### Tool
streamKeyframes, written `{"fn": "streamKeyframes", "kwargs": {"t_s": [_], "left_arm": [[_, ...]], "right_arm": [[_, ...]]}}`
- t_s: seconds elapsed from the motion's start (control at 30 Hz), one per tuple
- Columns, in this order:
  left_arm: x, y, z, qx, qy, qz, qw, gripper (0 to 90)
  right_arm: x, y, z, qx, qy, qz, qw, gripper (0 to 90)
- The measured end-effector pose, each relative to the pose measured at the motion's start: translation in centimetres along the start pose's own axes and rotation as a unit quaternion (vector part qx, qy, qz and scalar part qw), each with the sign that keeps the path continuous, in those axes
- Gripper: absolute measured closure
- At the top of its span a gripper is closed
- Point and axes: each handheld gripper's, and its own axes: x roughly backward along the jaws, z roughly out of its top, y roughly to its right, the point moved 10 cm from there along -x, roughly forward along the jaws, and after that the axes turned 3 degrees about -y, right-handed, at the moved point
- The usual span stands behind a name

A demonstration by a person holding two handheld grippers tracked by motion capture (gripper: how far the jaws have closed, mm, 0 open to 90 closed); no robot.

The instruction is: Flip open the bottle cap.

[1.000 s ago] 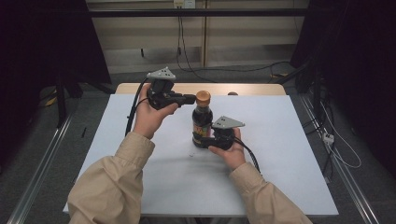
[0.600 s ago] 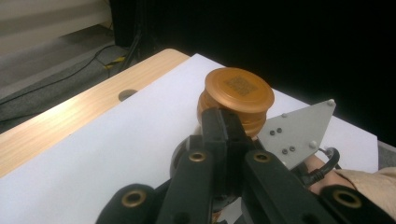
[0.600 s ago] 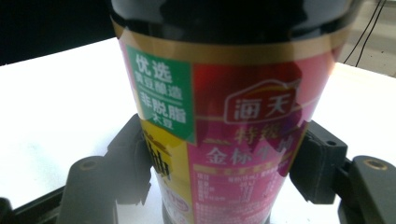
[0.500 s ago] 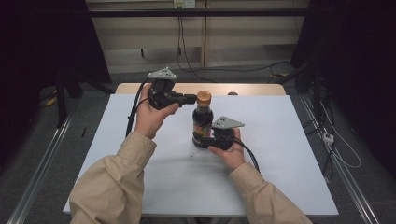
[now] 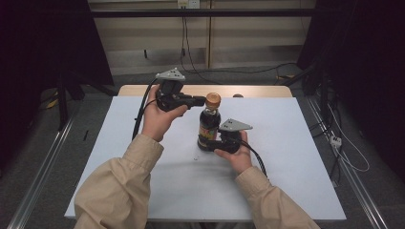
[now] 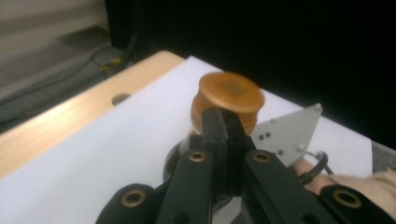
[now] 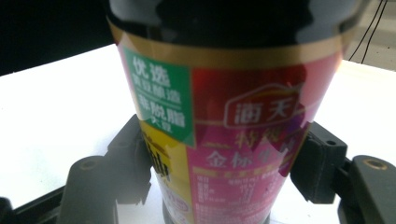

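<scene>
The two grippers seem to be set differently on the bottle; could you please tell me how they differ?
The left gripper is raised, with its jaws shut together, tips at the orange cap; the right gripper sits low on the table, its jaws spread around the bottle and clamped on its labelled lower body. The left points across at the cap's side; the right grips near the base. Both are hand-held and black.

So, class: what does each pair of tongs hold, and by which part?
The right tongs clamp the bottle at its lower body. The left tongs are shut at its orange cap, holding nothing.

The bottle carries a label: white characters "优选" on its green patch, and the brand "海天" on its red part; smaller print is unreadable.
</scene>
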Motion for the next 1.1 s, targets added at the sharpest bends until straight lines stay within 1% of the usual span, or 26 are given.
{"fn": "streamKeyframes", "kwargs": {"t_s": [0.03,0.07,0.1,0.17,0.2,0.23,0.27,0.3,0.33,0.37,0.4,0.43,0.5,0.57,0.63,0.67,0.7,0.73,0.77,0.8,0.87,0.93,1.0,1.03,1.07,1.1], "left_arm": [[0.6,0.7,1.4,0.005,0.037,-0.02,0.9991,90.0],[0.3,0.8,1.7,-0.022,0.005,0.015,0.9996,90.0],[-0.2,1.0,1.9,-0.034,-0.012,0.027,0.999,90.0],[-0.2,1.6,2.6,-0.047,-0.014,0.028,0.9984,90.0],[0.2,1.7,2.9,-0.041,-0.007,0.026,0.9988,90.0],[0.5,1.7,3.1,-0.038,-0.002,0.023,0.999,90.0],[0.8,1.4,2.9,-0.038,-0.007,0.028,0.9989,90.0],[0.9,1.2,2.7,-0.035,-0.011,0.029,0.9989,90.0],[1.1,1.1,2.4,-0.033,-0.018,0.027,0.9989,90.0],[1.2,0.9,2.0,-0.033,-0.025,0.03,0.9987,90.0],[1.4,0.6,1.6,-0.031,-0.028,0.036,0.9985,90.0],[1.6,0.5,1.4,-0.026,-0.027,0.032,0.9988,90.0],[2.0,0.0,0.9,-0.021,-0.023,0.036,0.9989,90.0],[2.2,-0.5,0.3,-0.013,-0.027,0.036,0.9989,90.0],[2.2,-0.9,-0.4,-0.006,-0.036,0.033,0.9988,90.0],[2.1,-1.2,-0.8,-0.004,-0.042,0.038,0.9984,90.0],[2.0,-1.3,-1.0,0.0,-0.043,0.034,0.9985,90.0],[1.9,-1.3,-1.2,-0.002,-0.047,0.033,0.9983,90.0],[1.8,-1.4,-1.3,-0.001,-0.047,0.034,0.9983,90.0],[1.7,-1.3,-1.4,-0.001,-0.048,0.028,0.9985,90.0],[1.4,-1.1,-1.2,-0.006,-0.043,0.025,0.9987,90.0],[1.2,-1.1,-1.1,-0.005,-0.043,0.029,0.9986,90.0],[1.1,-1.1,-1.1,-0.005,-0.05,0.025,0.9985,90.0],[1.0,-1.1,-1.3,-0.007,-0.059,0.025,0.9979,90.0],[0.9,-1.2,-1.4,-0.009,-0.06,0.028,0.9978,90.0],[0.9,-1.1,-1.3,-0.007,-0.058,0.025,0.998,90.0]], "right_arm": [[0.0,0.0,0.0,-0.003,0.0,0.002,1.0,31.9],[-0.3,-0.3,0.0,0.014,-0.001,0.001,0.9999,31.9],[-0.5,-0.9,0.1,0.035,0.0,-0.008,0.9993,31.8],[-0.8,-1.3,0.4,0.052,-0.009,-0.018,0.9985,31.7],[-0.8,-1.2,0.3,0.05,-0.011,-0.017,0.9985,31.7],[-0.6,-0.9,0.2,0.038,-0.012,-0.013,0.9991,31.6],[-0.4,-0.6,0.1,0.022,-0.013,-0.005,0.9997,31.6],[-0.3,-0.3,0.1,0.013,-0.01,-0.001,0.9999,31.6],[-0.3,-0.4,0.1,0.014,-0.01,0.0,0.9998,31.6],[-0.4,-0.6,0.1,0.025,-0.012,-0.005,0.9996,31.6],[-0.5,-0.8,0.2,0.03,-0.01,-0.007,0.9995,31.5],[-0.5,-0.9,0.2,0.034,-0.011,-0.008,0.9993,31.6],[-0.5,-0.6,0.1,0.029,-0.012,-0.007,0.9995,31.5],[-0.4,-0.4,0.0,0.017,-0.01,-0.002,0.9998,31.5],[-0.5,-0.5,0.1,0.024,-0.009,-0.002,0.9997,31.5],[-0.5,-0.5,0.1,0.023,-0.01,-0.004,0.9997,31.4],[-0.4,-0.5,0.1,0.022,-0.009,-0.004,0.9997,31.5],[-0.4,-0.5,0.0,0.017,-0.009,-0.003,0.9998,31.5],[-0.4,-0.5,0.0,0.017,-0.008,-0.002,0.9998,31.4],[-0.4,-0.5,0.1,0.016,-0.008,-0.002,0.9998,31.4],[-0.5,-0.5,0.0,0.018,-0.008,-0.003,0.9998,31.5],[-0.4,-0.5,0.0,0.018,-0.008,-0.002,0.9998,31.5],[-0.4,-0.5,0.0,0.017,-0.007,0.0,0.9998,31.5],[-0.4,-0.5,0.0,0.016,-0.007,0.0,0.9998,31.5],[-0.5,-0.5,0.0,0.016,-0.006,-0.001,0.9999,31.5],[-0.5,-0.5,0.0,0.016,-0.004,-0.002,0.9999,31.5]]}}
